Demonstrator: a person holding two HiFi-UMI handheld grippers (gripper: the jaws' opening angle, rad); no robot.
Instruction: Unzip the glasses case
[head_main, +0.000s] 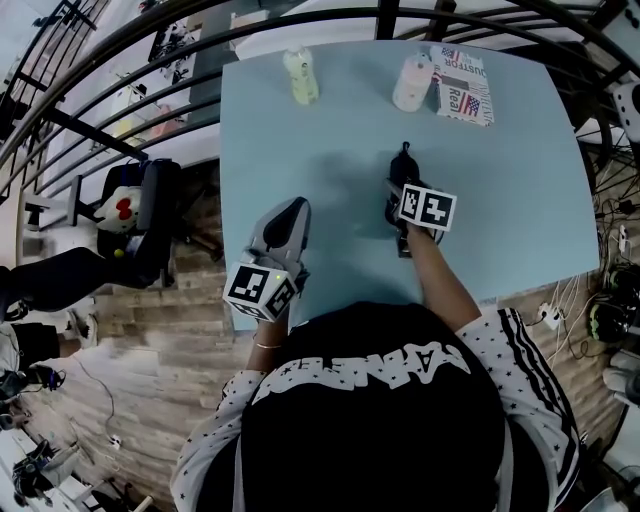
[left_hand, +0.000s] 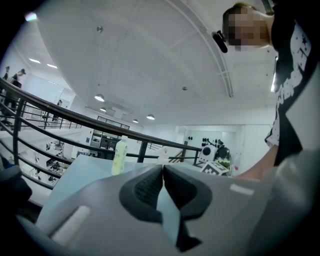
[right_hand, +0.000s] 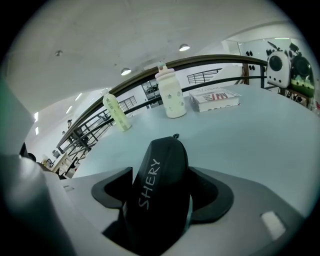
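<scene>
A black glasses case (head_main: 403, 168) with white lettering lies on the light blue table (head_main: 520, 180), right of centre. My right gripper (head_main: 402, 195) reaches down onto its near end. In the right gripper view the case (right_hand: 159, 160) fills the gap between the jaws, with both pads against its sides, and its small zipper pull (right_hand: 175, 135) shows at the far tip. My left gripper (head_main: 295, 208) rests level at the table's near left edge, well apart from the case. Its jaws (left_hand: 163, 172) are shut tip to tip on nothing.
At the table's far side stand a pale yellow-green bottle (head_main: 301, 76) and a white bottle (head_main: 412, 82), with a printed book (head_main: 463, 85) lying beside the white one. A dark metal railing (head_main: 300, 20) curves beyond the far edge. The person's torso fills the near side.
</scene>
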